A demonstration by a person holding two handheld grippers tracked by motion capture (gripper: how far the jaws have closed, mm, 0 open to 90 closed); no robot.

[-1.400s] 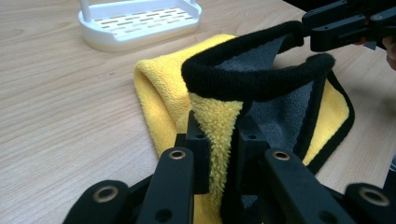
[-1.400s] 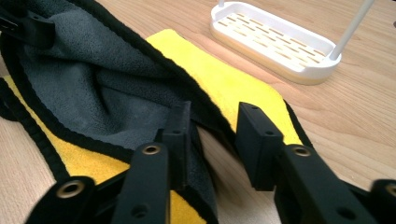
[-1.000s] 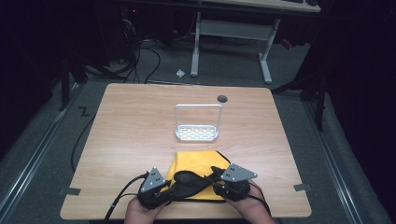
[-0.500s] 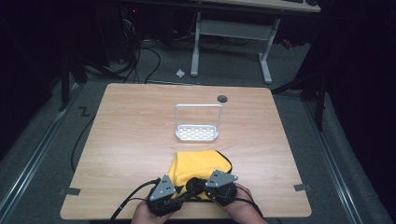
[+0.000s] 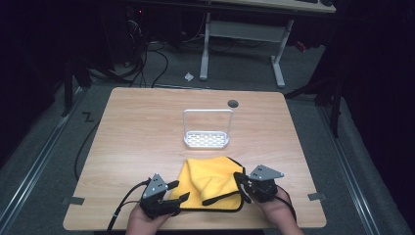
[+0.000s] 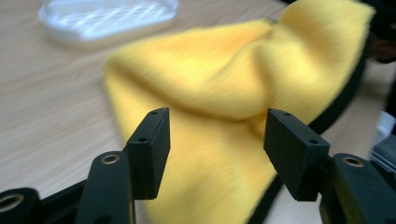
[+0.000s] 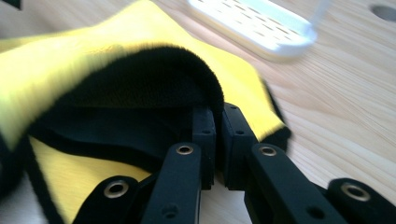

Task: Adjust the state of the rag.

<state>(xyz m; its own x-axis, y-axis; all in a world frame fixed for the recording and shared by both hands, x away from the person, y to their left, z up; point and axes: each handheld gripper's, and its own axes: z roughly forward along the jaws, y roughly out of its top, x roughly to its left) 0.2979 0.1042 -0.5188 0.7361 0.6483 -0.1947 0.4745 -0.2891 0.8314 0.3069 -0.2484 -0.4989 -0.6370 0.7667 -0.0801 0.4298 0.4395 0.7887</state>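
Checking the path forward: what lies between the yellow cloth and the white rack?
Only bare tabletop lies between the yellow cloth and the white rack, as the high view shows.

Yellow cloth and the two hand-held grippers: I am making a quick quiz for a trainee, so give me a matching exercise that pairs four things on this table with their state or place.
Things:
1. left hand-held gripper
2. right hand-held gripper
3. yellow cloth
4. white rack

States or places:
A. stands beyond the cloth, apart from it
B. jaws apart, nothing pressed between them
C. partly folded over, black edge showing
D. jaws closed on a fold of cloth

Pairs: 1-B, 2-D, 3-C, 4-A
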